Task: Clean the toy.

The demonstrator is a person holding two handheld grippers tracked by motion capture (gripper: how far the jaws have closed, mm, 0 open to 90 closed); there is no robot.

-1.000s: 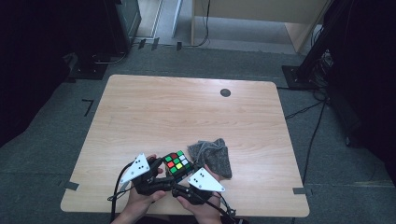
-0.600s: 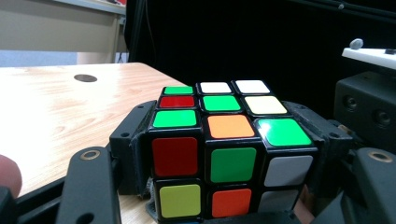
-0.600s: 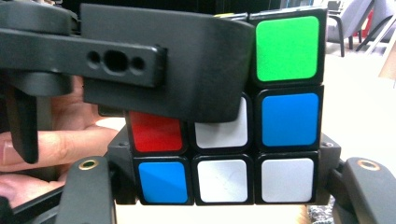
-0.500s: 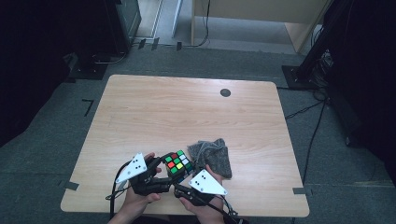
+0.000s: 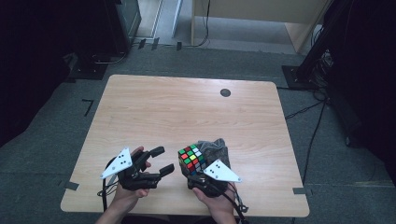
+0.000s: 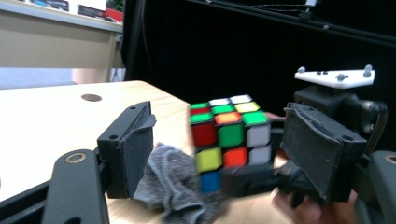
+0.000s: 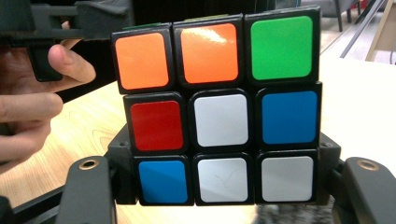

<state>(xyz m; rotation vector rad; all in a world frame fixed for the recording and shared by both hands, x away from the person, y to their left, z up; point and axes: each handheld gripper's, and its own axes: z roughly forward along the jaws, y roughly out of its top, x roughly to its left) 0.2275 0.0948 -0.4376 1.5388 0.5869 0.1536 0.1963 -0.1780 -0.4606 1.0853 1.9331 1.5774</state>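
The Rubik's cube sat clamped between the jaws of the right gripper, held up just above the near edge of the wooden table. In the right gripper view the cube stood square to the camera, its bottom row pinched on both sides by the black jaws, with orange, orange and green across the top row, red, white and blue in the middle, and blue, white and white below.

The left gripper stood to the left of the cube and apart from it, with its jaws spread and nothing between them; they had just been opening further. In the left gripper view the cube showed beyond the gap between those jaws, gripped low down by the right gripper.

A crumpled grey cloth lay on the table just behind and to the right of the cube. The same cloth lay under and beside the cube in the left gripper view. A small dark round hole marked the table far beyond the cube, towards the far edge.
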